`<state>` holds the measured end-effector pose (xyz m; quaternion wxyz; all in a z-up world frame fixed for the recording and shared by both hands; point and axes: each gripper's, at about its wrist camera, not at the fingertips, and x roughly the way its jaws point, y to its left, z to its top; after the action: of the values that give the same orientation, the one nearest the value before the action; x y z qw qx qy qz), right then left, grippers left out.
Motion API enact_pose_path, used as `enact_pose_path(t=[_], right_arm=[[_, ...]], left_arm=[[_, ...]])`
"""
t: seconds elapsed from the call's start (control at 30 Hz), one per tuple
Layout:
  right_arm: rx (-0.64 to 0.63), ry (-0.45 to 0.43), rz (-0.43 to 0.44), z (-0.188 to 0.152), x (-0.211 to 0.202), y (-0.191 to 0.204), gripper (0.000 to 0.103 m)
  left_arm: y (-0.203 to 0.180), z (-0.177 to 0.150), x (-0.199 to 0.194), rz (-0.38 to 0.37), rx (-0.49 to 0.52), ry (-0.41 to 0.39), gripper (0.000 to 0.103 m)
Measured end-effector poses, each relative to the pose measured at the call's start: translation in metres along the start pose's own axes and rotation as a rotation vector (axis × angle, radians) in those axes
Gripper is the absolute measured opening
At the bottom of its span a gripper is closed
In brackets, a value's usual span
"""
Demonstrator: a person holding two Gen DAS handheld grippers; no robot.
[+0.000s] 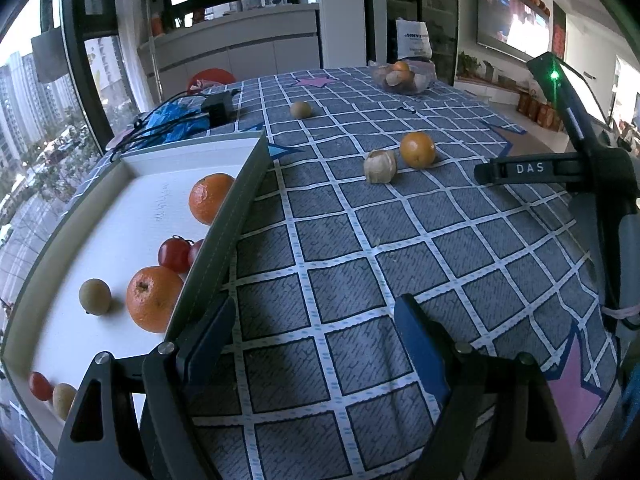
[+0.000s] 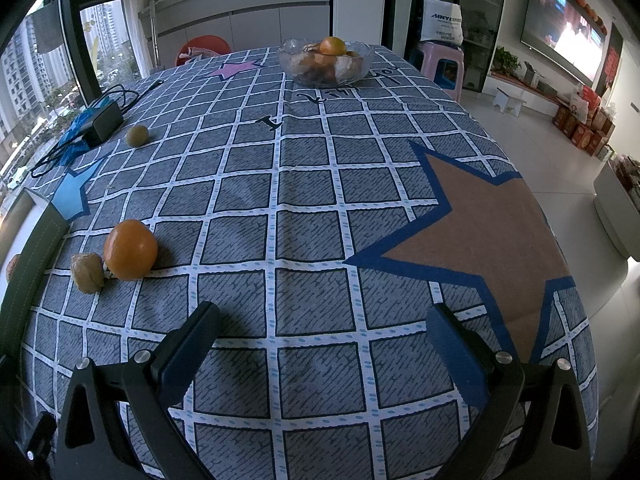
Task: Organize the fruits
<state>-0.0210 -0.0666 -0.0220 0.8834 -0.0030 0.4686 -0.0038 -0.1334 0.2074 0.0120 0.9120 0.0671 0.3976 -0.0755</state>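
Left wrist view: the left gripper (image 1: 316, 344) hangs with fingers wide and nothing between them, just beside the white shallow tray with grey-green walls (image 1: 236, 216). The right gripper (image 2: 320, 344) is likewise spread and empty. I judge this a pause between pickups: the tray already holds two oranges, three red cherry tomatoes and two small tan round fruits. Away from the tray on the checked blue-grey tablecloth (image 1: 360, 264) lie three loose pieces: a round orange fruit (image 1: 417, 149), a papery beige husked fruit (image 1: 379, 166) touching it, and a small olive-tan round fruit (image 1: 301, 109) farther off. Next, either gripper must reach one, probably the orange, and close.
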Motion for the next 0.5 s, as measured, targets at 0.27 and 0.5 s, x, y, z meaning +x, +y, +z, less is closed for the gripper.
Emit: enact_pose_path(t=[0.27,0.5], right_arm=[[0.000,0.000,0.000,-0.0007,0.0000,-0.0003,0.103],[0.002,-0.002,-0.002,-0.0011,-0.0002,0.0001,0.103]], left_arm=[[0.0000,0.0009,-0.0013,0.002,-0.005,-0.004,0.084],[-0.0004,0.0010,-0.0006,-0.006,0.012,0.006,0.085]])
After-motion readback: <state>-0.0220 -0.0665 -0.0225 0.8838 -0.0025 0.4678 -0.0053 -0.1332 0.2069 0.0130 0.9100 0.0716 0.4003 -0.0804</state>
